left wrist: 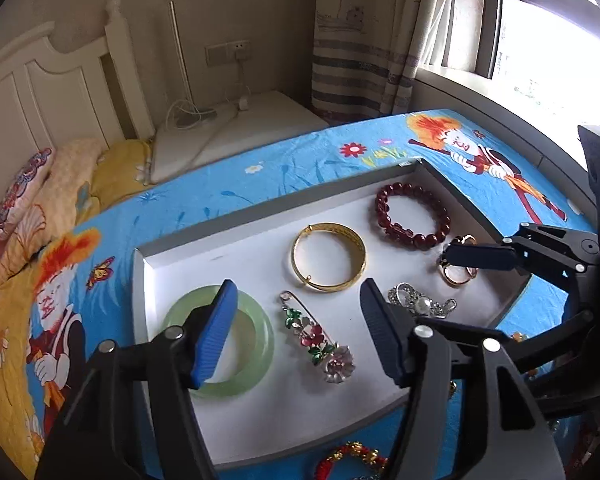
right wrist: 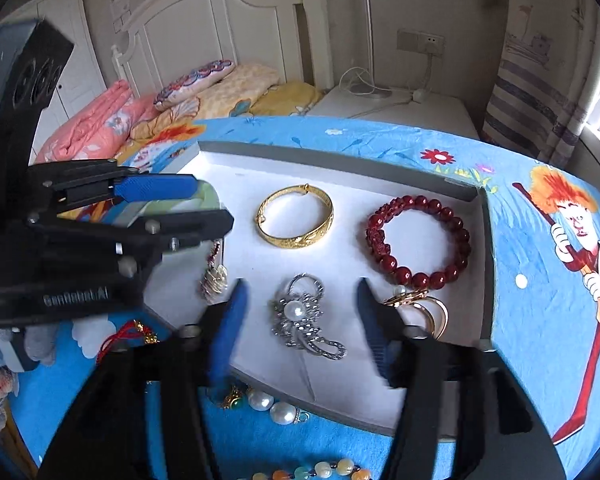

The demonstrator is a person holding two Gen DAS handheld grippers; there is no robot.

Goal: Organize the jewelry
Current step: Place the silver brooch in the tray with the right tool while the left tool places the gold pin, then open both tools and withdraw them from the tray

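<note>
A white tray with a grey rim point(left wrist: 260, 210) lies on a blue cartoon bedsheet. It holds a green jade bangle point(left wrist: 256, 344), a flower brooch pin point(left wrist: 320, 340), a gold bangle point(left wrist: 328, 256), a red bead bracelet point(left wrist: 412, 216), a silver pearl brooch point(right wrist: 304, 316) and gold rings point(right wrist: 424, 312). My left gripper point(left wrist: 296, 332) is open, and the flower pin lies on the tray between its fingers, untouched. My right gripper point(right wrist: 302, 328) is open astride the silver pearl brooch, with its pads clear of it. The left gripper hides most of the jade bangle in the right wrist view.
Loose jewelry lies on the sheet in front of the tray: pearls point(right wrist: 272, 406), a coloured bead string point(right wrist: 332, 470), a red cord piece point(right wrist: 128, 332) and a red-gold bracelet point(left wrist: 352, 456). Pillows point(right wrist: 204, 80), a white headboard, a nightstand point(left wrist: 240, 128) and a curtain stand behind.
</note>
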